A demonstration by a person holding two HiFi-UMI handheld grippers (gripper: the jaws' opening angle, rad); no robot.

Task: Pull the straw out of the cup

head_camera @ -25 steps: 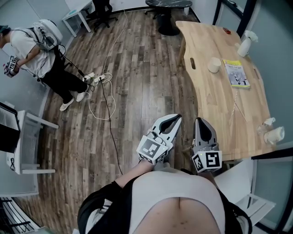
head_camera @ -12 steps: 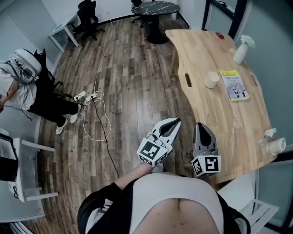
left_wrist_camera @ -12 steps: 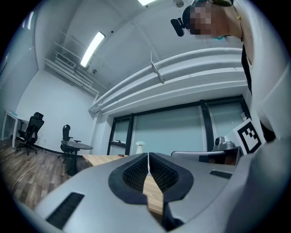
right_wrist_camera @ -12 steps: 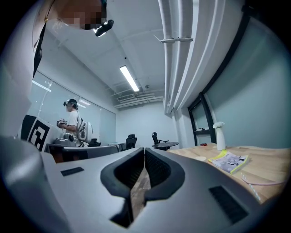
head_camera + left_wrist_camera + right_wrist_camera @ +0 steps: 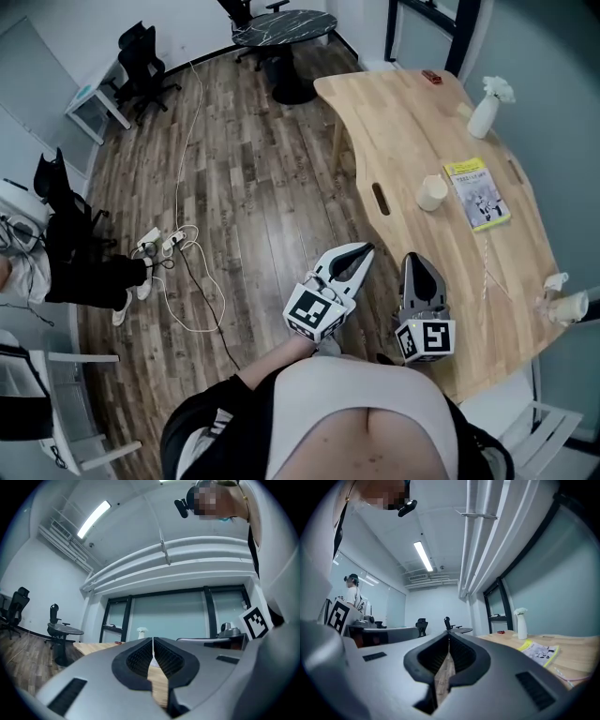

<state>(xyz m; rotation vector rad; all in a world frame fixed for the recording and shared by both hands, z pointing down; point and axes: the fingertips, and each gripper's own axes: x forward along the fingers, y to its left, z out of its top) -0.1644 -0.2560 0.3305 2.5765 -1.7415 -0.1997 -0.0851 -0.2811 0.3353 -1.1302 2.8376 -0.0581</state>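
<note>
Both grippers are held level over the wooden floor, short of the light wooden table [image 5: 403, 131]. My left gripper [image 5: 364, 249] is shut with nothing in it; its pads meet in the left gripper view [image 5: 153, 640]. My right gripper [image 5: 412, 258] stands beside it, also shut and empty [image 5: 449, 634]. A white cup [image 5: 432, 192] stands mid-table next to a yellow-edged booklet [image 5: 476, 193]. Another pale cup [image 5: 568, 307] sits at the table's right edge; whether it has a straw is too small to tell.
A white spray bottle [image 5: 485, 107] stands at the table's far side. Cables and a power strip [image 5: 161, 246] trail across the floor. A person [image 5: 37, 272] is at the left edge, office chairs [image 5: 141, 56] and a dark round table [image 5: 279, 26] at the back.
The view has swung: the wooden table has shifted left and nearer, and the person on the left has slid toward the picture's edge. Both grippers stay shut and side by side.
</note>
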